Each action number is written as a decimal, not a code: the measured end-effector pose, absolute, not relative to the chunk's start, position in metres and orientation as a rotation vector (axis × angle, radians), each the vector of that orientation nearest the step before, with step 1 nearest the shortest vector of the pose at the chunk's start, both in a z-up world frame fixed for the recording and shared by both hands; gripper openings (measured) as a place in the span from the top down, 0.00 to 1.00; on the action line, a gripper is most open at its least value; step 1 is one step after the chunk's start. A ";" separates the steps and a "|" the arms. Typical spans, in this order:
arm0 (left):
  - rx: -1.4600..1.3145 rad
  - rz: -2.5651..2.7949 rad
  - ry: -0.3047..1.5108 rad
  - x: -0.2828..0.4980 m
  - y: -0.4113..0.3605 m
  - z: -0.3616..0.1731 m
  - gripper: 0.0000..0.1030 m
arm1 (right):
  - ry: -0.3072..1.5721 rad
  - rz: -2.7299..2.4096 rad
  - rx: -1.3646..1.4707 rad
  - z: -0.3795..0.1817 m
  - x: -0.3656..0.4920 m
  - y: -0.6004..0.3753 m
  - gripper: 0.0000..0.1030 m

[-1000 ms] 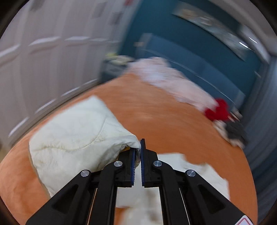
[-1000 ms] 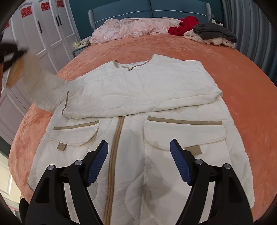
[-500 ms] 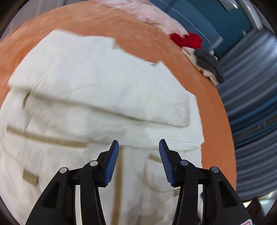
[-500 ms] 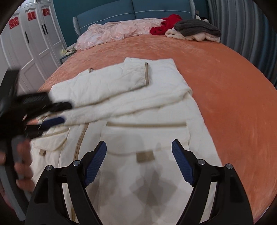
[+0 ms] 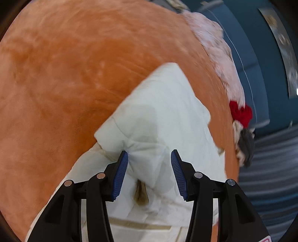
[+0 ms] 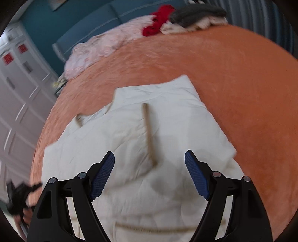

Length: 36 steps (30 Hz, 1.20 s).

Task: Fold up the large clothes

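Observation:
A cream quilted jacket (image 5: pixel 167 115) with tan trim lies on the orange bedspread (image 5: pixel 65 83), its sleeves folded across the body. My left gripper (image 5: pixel 149 151) stands open just above a bunched fold of the jacket. Fabric lies between the blue pads (image 5: pixel 121 173), which do not squeeze it. In the right wrist view the jacket (image 6: pixel 130 134) shows a tan cuff strip (image 6: pixel 149 134) on the folded sleeve. My right gripper (image 6: pixel 149 152) is wide open over it and holds nothing. The left gripper (image 6: pixel 18 195) appears as a dark blur at the lower left.
At the head of the bed lie a pink garment (image 6: pixel 104 48), a red one (image 6: pixel 158 20) and a grey and cream pile (image 6: pixel 195 16). Behind them is a teal headboard (image 6: pixel 93 24). White wardrobe doors (image 6: pixel 16 96) stand on the left, a grey curtain (image 5: pixel 270 167) on the right.
My left gripper let go of the sleeve, which now lies across the jacket, and dropped down close to the fabric. My right gripper swung sideways and rolled, staying open.

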<state>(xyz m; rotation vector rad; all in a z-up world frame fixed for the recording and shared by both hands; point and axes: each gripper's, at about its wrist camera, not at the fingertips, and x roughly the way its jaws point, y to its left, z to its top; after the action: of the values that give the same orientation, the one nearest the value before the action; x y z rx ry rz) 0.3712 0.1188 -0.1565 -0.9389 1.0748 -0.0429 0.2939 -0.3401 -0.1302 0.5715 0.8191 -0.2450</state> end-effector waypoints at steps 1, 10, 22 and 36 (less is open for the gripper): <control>-0.956 -0.039 1.069 0.370 0.121 -0.155 0.55 | 0.836 -0.262 0.587 -0.137 0.302 -0.344 0.27; -0.907 0.011 1.086 0.345 0.122 -0.136 0.55 | 0.919 -0.121 0.512 -0.141 0.331 -0.320 0.95; -0.657 0.089 1.152 0.363 0.106 -0.159 0.78 | 0.944 -0.166 0.326 -0.126 0.274 -0.325 0.96; -0.258 0.098 1.093 0.349 0.071 -0.158 0.85 | 0.971 -0.240 0.215 -0.157 0.260 -0.302 0.86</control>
<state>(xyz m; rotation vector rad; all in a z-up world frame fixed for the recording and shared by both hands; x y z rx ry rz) 0.3494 0.0707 -0.1582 -0.2585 1.0932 0.0977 0.2604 -0.3022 -0.1566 0.2155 0.9715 -0.2401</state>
